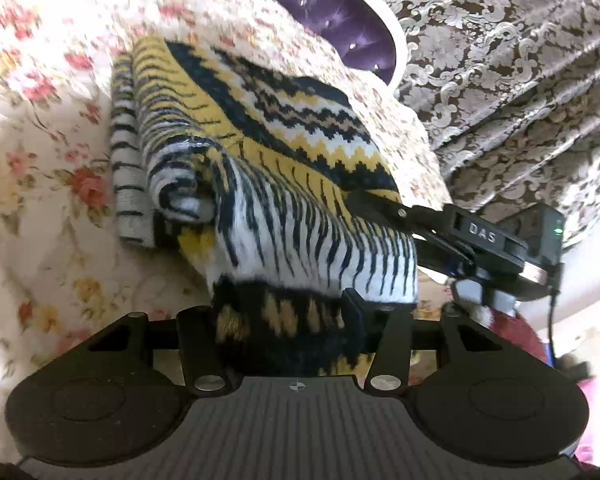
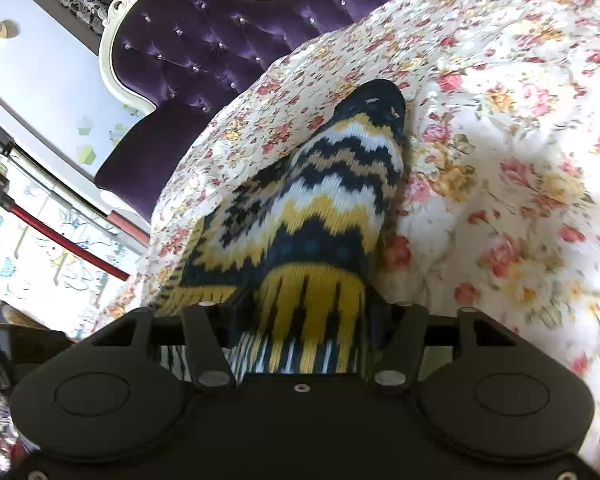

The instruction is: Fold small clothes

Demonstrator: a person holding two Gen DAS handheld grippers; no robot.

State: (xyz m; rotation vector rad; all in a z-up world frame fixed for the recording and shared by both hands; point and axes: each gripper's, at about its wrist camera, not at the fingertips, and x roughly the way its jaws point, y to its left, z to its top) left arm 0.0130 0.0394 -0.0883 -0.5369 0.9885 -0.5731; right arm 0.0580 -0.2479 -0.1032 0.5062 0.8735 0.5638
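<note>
A knitted sweater (image 1: 284, 128) in yellow, navy and white zigzag bands lies partly folded on the floral bedspread (image 1: 52, 168). My left gripper (image 1: 272, 316) is shut on a thick bunch of its near hem, which fills the gap between the fingers. In the left wrist view my right gripper (image 1: 384, 220) sits at the sweater's right edge. In the right wrist view the sweater (image 2: 332, 184) runs away from my right gripper (image 2: 304, 312). Its jaws stand wider than the yellow-striped fold between them, with a dark gap on the right side, so the pads do not press it.
A purple tufted headboard (image 2: 204, 52) with a white frame stands behind the bed. Patterned brown-and-silver wallpaper (image 1: 520, 60) covers the wall. A red-handled tool (image 2: 60, 236) leans at the left beside the bed. The bedspread (image 2: 520, 160) rises in soft folds to the right.
</note>
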